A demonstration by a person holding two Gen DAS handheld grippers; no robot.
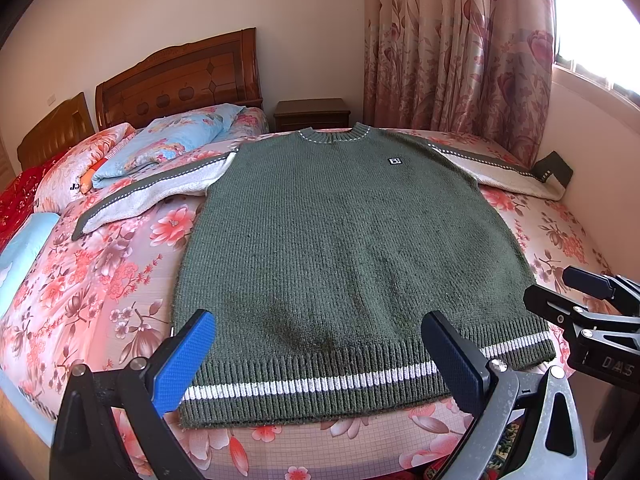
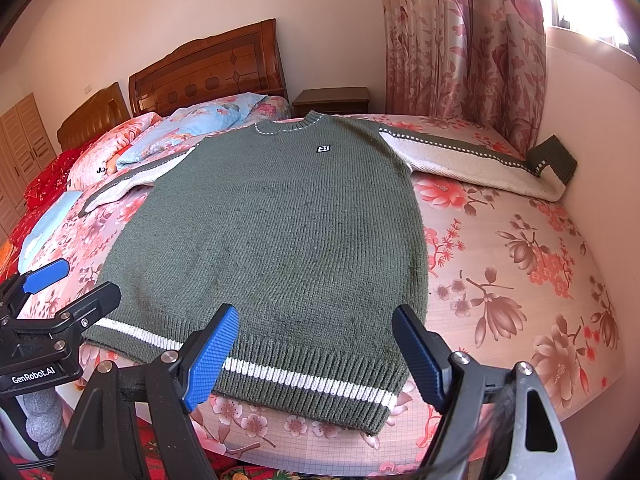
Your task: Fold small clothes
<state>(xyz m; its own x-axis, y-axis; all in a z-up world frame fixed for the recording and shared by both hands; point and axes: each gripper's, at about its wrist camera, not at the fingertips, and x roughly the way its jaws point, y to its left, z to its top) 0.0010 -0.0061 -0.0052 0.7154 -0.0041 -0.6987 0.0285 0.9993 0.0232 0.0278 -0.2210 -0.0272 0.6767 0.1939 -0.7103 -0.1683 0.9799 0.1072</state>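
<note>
A green knit sweater (image 1: pixel 332 240) lies flat, front up, on the floral bed, with a white stripe along its hem (image 1: pixel 320 384) and both grey-white sleeves spread out to the sides. It also shows in the right wrist view (image 2: pixel 280 232). My left gripper (image 1: pixel 320 360) is open and empty, hovering just above the hem near the bed's front edge. My right gripper (image 2: pixel 316 356) is open and empty over the hem's right part. The right gripper shows at the right of the left wrist view (image 1: pixel 576 292); the left gripper shows at the left of the right wrist view (image 2: pixel 68 284).
The bed sheet (image 2: pixel 520 272) is pink with flowers. Pillows and a folded quilt (image 1: pixel 160 148) lie at the head by the wooden headboard (image 1: pixel 180 80). A nightstand (image 1: pixel 312 114) and curtains (image 1: pixel 460 48) stand behind. A wall (image 2: pixel 592 120) runs along the bed's right side.
</note>
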